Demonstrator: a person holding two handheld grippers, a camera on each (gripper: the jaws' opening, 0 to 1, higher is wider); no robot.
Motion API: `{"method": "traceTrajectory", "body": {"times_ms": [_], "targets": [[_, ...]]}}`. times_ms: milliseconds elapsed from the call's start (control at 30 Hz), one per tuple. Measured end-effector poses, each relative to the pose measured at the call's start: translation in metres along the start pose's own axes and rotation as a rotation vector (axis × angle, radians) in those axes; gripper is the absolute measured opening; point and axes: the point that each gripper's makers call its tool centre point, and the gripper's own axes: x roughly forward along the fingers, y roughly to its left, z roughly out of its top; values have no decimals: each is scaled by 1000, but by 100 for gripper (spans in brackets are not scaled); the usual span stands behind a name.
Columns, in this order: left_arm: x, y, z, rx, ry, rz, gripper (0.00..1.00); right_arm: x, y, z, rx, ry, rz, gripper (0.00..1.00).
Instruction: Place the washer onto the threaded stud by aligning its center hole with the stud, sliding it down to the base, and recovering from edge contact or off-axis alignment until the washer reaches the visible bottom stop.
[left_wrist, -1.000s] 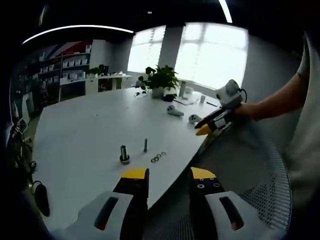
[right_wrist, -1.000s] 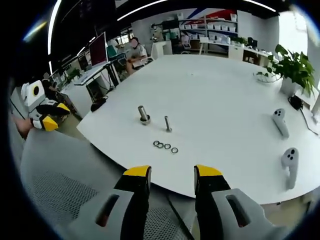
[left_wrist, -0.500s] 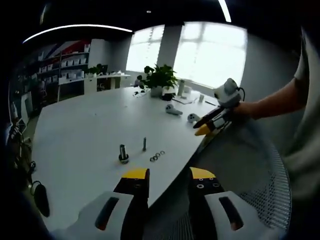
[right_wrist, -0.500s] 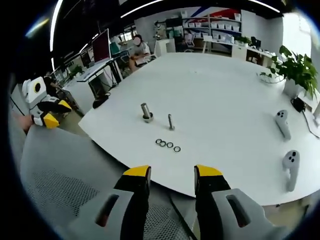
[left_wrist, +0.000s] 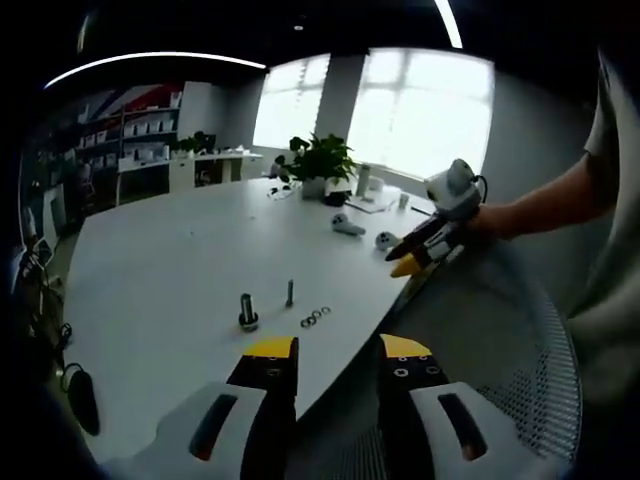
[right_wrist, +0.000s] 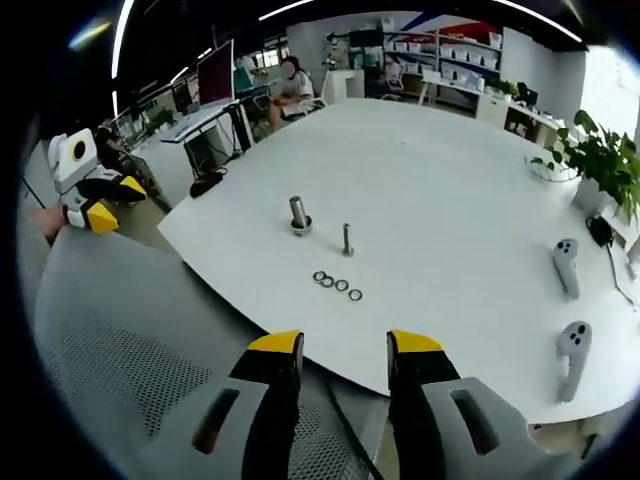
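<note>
Washers (right_wrist: 334, 282) lie in a short row of four on the white table (right_wrist: 450, 200), just in front of a thin upright stud (right_wrist: 347, 239) and a thicker post (right_wrist: 299, 214) on a round base beside it; none of them is on the stud. In the left gripper view the same group sits farther off: washers (left_wrist: 315, 317), stud (left_wrist: 290, 292) and post (left_wrist: 247, 310) near the table (left_wrist: 150, 270) edge.

The right gripper view alone shows a person seated at a desk in the background and the two white controllers (right_wrist: 566, 265) up close at the right. The left gripper view alone shows the bright windows and the potted plant (left_wrist: 320, 160) in front of them, with the person's forearm reaching in from the right.

Since a second ago the right gripper view has risen and tipped a little, so the parts sit slightly higher in it; the things on the table have not moved. The left gripper view has barely changed.

Both grippers hang off the near edge of the table, above a grey mesh chair (right_wrist: 120, 340). The left gripper (left_wrist: 333, 348) has its jaws apart and empty, and so does the right gripper (right_wrist: 333, 345). Each shows small in the other's view, hand-held, pointing toward the table.
</note>
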Motion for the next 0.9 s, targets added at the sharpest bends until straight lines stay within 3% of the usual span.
{"method": "traceTrajectory", "body": {"times_ms": [167, 367, 633, 733, 900], "targets": [[0, 1, -1, -3, 0, 2, 29, 4, -3, 8, -22, 27, 6, 37], [0, 1, -3, -2, 9, 2, 29, 20, -7, 7, 45, 94, 44, 38], [0, 4, -4, -10, 18, 15, 30, 47, -15, 18, 21, 108, 31, 38], [0, 3, -4, 1, 18, 11, 30, 60, -10, 18, -35, 132, 45, 38], [1, 3, -4, -7, 20, 11, 29, 88, 1, 3, -193, 238, 69, 33]]}}
